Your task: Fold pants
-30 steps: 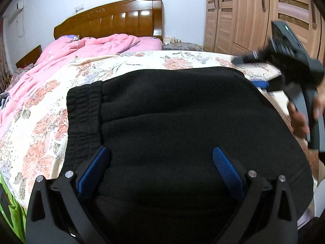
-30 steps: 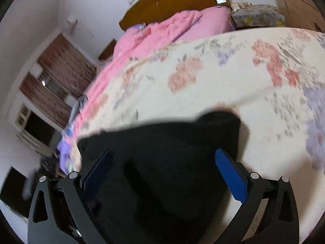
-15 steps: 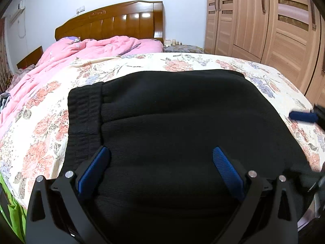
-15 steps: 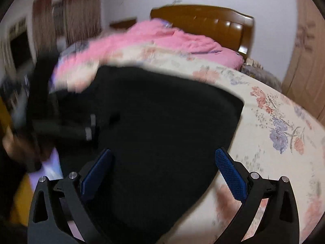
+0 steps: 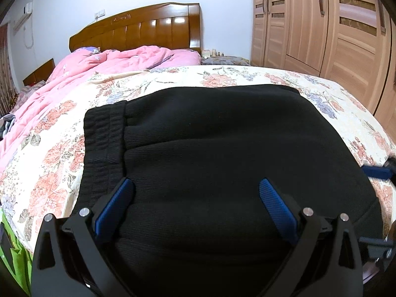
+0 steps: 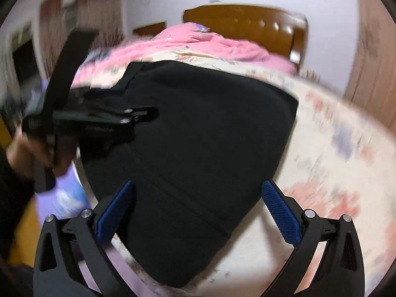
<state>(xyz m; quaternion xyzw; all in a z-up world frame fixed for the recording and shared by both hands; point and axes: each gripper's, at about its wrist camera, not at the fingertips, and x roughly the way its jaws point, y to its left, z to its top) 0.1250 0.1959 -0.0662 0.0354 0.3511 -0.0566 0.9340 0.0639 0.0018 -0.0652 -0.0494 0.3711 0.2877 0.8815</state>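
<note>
Both hand-held grippers, left (image 5: pixel 195 198) and right (image 6: pixel 196 198), gape wide, holding nothing. Black pants (image 5: pixel 222 160) lie folded on the bed (image 5: pixel 49 173), directly ahead of my left, long axis crosswise.

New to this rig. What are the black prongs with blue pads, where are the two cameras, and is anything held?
No robot arm here: a person holds a handheld two-finger gripper in each hand, with a fisheye camera on each looking along its fingers. The prongs in the left wrist view are the left gripper; in the blurred right wrist view, the right gripper. Both are open and hold nothing. Folded black pants lie on a floral bedsheet, with a pink quilt behind.
</note>
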